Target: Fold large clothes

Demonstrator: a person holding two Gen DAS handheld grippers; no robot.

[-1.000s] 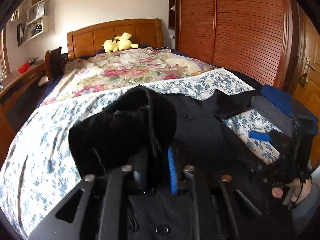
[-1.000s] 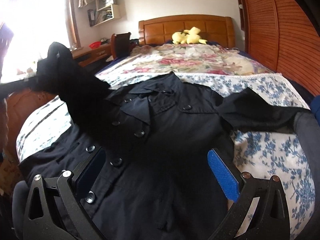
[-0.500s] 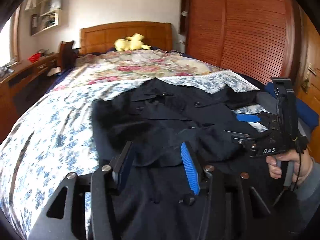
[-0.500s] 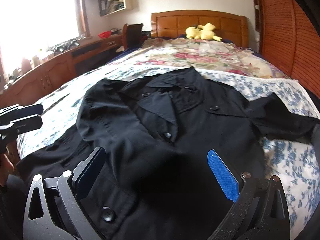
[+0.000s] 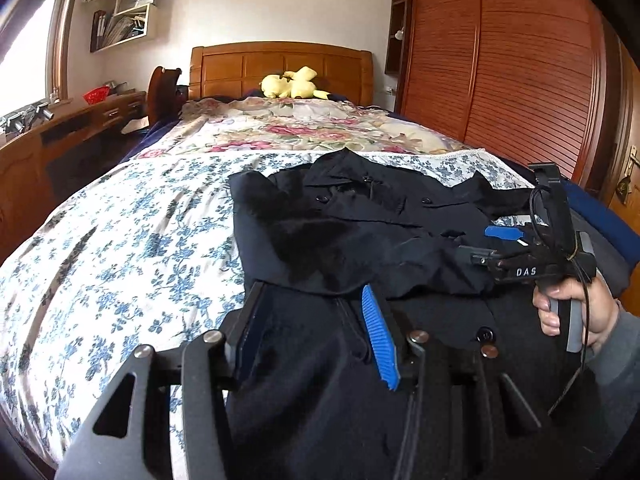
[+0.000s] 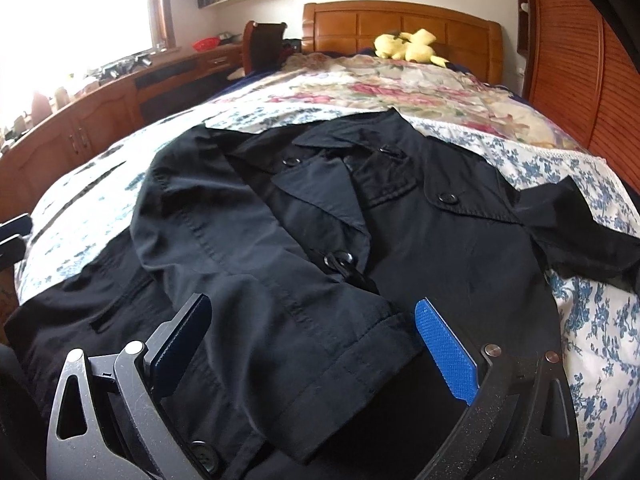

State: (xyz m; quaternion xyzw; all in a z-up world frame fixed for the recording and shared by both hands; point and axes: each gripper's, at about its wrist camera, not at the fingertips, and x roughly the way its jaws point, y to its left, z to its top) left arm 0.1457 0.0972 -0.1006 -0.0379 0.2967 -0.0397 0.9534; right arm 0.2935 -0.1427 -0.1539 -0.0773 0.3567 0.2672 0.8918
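A black buttoned coat [image 6: 432, 248] lies front-up on the bed, collar toward the headboard. Its left sleeve [image 6: 240, 264] is folded across the chest, cuff near my right gripper. The other sleeve [image 6: 580, 232] stretches out to the right over the floral sheet. My right gripper [image 6: 312, 304] hovers wide open over the coat's lower front with only cloth lying beneath; in the left wrist view a hand holds this right gripper [image 5: 486, 244] beside the coat. My left gripper [image 5: 312, 296] is open just above the coat's left side, gripping nothing.
The bed [image 5: 120, 248] has a blue-flowered sheet and a rose quilt [image 5: 304, 128] farther back, with a yellow plush toy [image 5: 294, 86] by the wooden headboard. A slatted wardrobe [image 5: 520, 80] lines the right side; a wooden desk [image 6: 100, 112] and chair [image 5: 162, 92] stand left.
My left gripper opened and let go of the raised sleeve, which now lies folded across the coat. Both grippers drew back and sank toward the coat's near end.
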